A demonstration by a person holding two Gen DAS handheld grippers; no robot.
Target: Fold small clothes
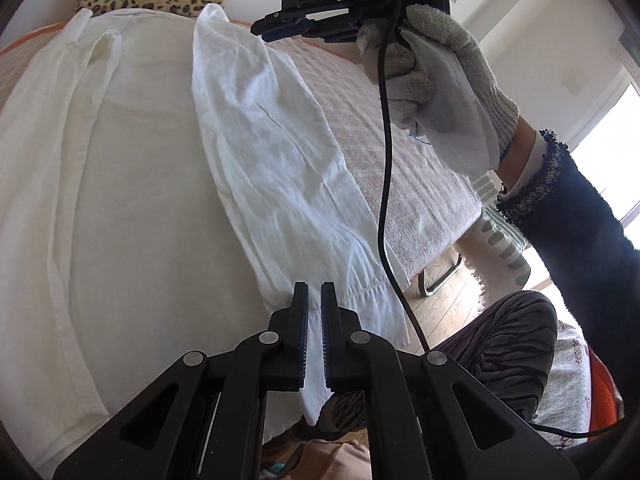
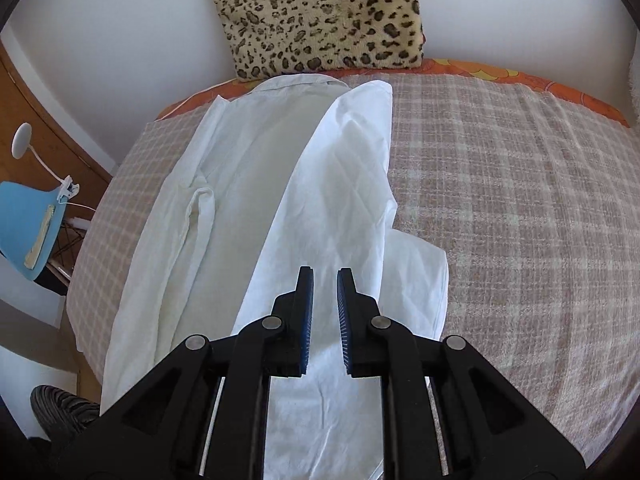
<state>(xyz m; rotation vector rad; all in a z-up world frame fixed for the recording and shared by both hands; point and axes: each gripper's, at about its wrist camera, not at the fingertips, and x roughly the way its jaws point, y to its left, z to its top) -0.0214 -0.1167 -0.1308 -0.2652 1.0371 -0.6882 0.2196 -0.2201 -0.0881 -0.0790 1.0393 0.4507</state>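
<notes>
– Shirt hem caught in the left gripper?

– Yes. Blue pads drawn together on a strip of white cloth, at 6 o'clock in the left wrist view. Right gripper slightly apart, gripping nothing, hovering above the turned-over panel.

– And further out?

– Spread flat on the checked blanket of the bed, toward 9 o'clock of the blanket in the right wrist view. One side panel folded over the middle. Sleeve laid along the body on the other side.

– Pointing which way?

– Long axis roughly 12 to 6 o'clock in the right wrist view. Collar at 12, just short of the leopard cushion. Hem at 6, at the near edge of the bed.

– Likely trouble from here?

– Probably three things. First, pulling on the clamped hem with only one corner held: could drag the whole garment toward the bed edge and skew that straight axis. Second, lifting too briskly: may flip the folded panel back open, thin cloth with nothing pinning it. Third, the black cable hanging from the gloved hand across the panel: might catch or ruffle the fabric on a sweep.

– Safest approach, then?

– Arguably a second hold on the hem before any lift, and cable kept clear.
</notes>
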